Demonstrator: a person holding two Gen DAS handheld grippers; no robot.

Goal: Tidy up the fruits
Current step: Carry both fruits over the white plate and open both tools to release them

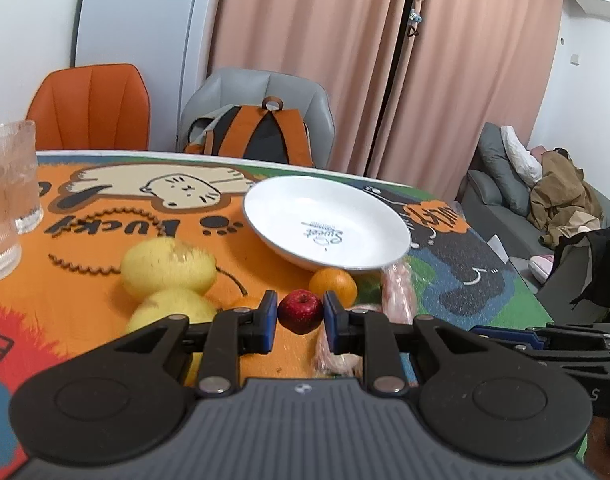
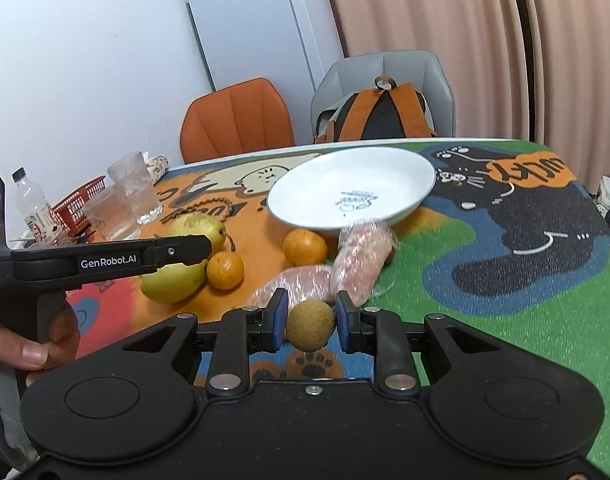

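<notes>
Fruits lie on the cartoon-print table mat (image 2: 505,300) before a white plate (image 1: 329,220): two yellow pears (image 1: 167,266), two oranges (image 2: 305,246) and plastic-wrapped pieces (image 2: 361,256). Left gripper (image 1: 300,314) pinches a small red apple (image 1: 300,311) above the mat; right gripper (image 2: 309,326) clamps a brown round fruit (image 2: 309,325).

A small dark-red apple (image 1: 300,311) and a round tan-brown fruit (image 2: 309,325) hang clear of the cloth, both short of the empty white plate (image 2: 409,168). An orange (image 2: 305,247) lies against the plate's near rim; a second orange (image 2: 225,270) and two yellow pears (image 2: 173,280) lie to the plate's left, the orange touching a pear.
</notes>
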